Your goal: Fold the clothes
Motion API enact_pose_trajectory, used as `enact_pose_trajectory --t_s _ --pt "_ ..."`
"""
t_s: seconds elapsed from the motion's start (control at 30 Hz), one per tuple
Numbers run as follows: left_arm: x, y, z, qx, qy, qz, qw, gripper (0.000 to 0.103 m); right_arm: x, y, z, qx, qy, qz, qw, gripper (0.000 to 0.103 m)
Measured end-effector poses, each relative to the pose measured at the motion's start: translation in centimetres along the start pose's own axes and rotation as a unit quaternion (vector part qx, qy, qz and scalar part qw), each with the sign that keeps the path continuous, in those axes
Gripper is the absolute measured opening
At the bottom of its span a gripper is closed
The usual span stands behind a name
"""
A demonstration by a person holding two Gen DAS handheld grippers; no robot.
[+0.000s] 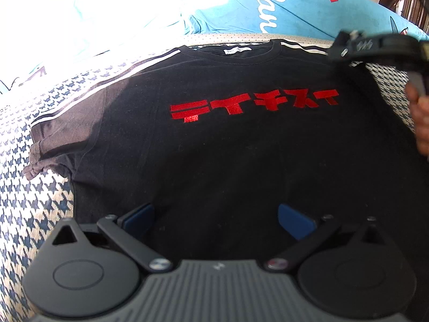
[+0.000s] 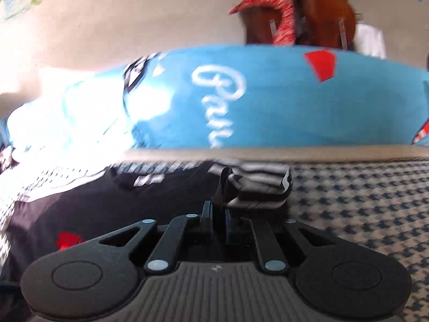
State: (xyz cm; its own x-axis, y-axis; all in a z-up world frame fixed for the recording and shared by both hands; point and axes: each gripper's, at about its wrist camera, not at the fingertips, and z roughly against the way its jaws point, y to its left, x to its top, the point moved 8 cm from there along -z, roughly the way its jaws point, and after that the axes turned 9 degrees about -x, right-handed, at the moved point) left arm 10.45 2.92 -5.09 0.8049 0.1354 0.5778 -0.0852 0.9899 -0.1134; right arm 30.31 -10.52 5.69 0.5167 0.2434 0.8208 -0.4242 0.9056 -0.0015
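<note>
A black T-shirt point(image 1: 214, 147) with red lettering lies face up on a houndstooth-patterned surface point(image 1: 26, 201), collar at the far side and its left sleeve point(image 1: 64, 131) spread out. My left gripper point(image 1: 215, 218) hovers open over the shirt's lower part, blue pads wide apart with nothing between them. In the right wrist view, my right gripper point(image 2: 218, 221) is shut on the shirt's striped right sleeve point(image 2: 257, 187), which is bunched and lifted just beyond the fingers. The same gripper point(image 1: 346, 51) shows in the left wrist view at the shirt's far right shoulder, with a hand point(image 1: 419, 118) beside it.
A blue cushion point(image 1: 308, 5) with white script lies behind the shirt, along with a bright, overexposed pale one point(image 1: 93, 13). Bare houndstooth surface point(image 2: 362, 209) stretches to the right of the sleeve. Wooden furniture point(image 2: 321, 16) draped with a red cloth stands at the far wall.
</note>
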Motion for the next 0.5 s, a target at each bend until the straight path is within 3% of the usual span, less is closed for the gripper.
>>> enact_pose_trajectory --t_s 0.1,0.27,0.5 --pt "0.1 0.0 0.0 0.000 0.001 0.001 1.0000 0.103 -1.8 1.4 -0.9 0.014 0.030 0.026 0.999 0.018" --pt "0.1 0.1 0.0 0.000 0.002 0.001 1.0000 0.103 -1.8 1.9 -0.1 0.052 0.024 0.028 0.998 0.036" --pt "0.0 0.1 0.0 0.002 0.000 0.000 1.0000 0.103 0.0 0.9 1.5 0.090 0.010 -0.029 0.995 0.038"
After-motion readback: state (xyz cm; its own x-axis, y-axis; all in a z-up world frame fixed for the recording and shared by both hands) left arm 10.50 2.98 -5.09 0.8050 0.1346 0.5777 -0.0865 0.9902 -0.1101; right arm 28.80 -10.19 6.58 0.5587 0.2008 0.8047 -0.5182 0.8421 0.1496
